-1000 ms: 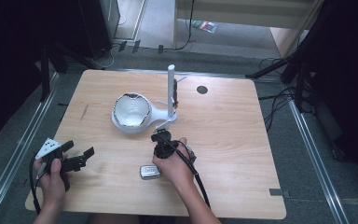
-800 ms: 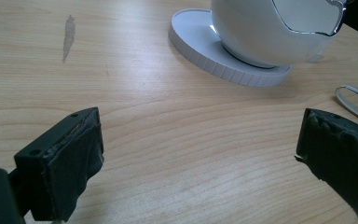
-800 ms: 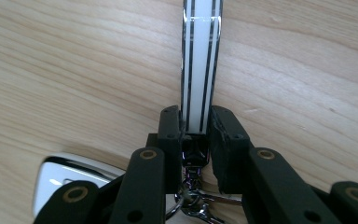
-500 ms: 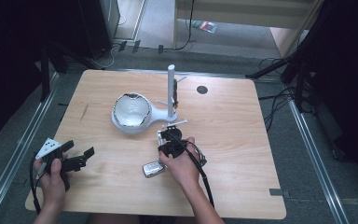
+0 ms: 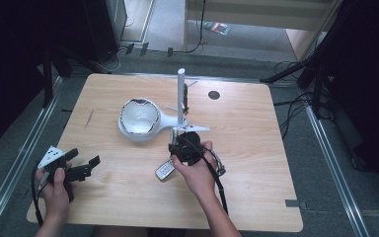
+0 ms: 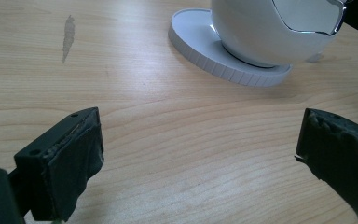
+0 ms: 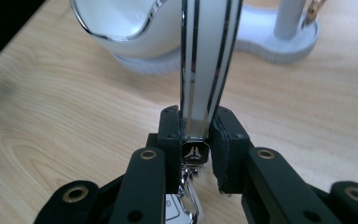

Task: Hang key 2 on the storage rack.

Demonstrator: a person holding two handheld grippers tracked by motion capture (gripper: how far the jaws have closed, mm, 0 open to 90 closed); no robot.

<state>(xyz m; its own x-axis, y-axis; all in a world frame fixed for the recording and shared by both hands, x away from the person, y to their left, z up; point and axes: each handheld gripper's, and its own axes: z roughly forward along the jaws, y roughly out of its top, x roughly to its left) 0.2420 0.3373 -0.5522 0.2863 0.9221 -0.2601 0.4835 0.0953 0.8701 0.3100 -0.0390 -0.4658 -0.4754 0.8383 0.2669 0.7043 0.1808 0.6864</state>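
Right claw (image 7: 196, 135) clamped on the key fob strap (image 7: 205, 60) near its metal clasp, at 6 o'clock from the white stand (image 5: 180, 98) on the bench (image 5: 256, 163). Probably light, floppy, slippery (grip best by the clasp). Left claw (image 6: 196, 154) wide apart, holding nothing.

— What is your surface (image 5: 256, 197) like?

— It is pale wood with rounded corners. You have a white stand (image 5: 143, 133) resting on it near the middle, its bowl on a round base joined to an upright post (image 5: 181, 96).

— Anything else on it?

— A car key fob (image 5: 165, 171) lies just in front of the stand, and you have a dark round spot (image 5: 213, 95) near the far edge.
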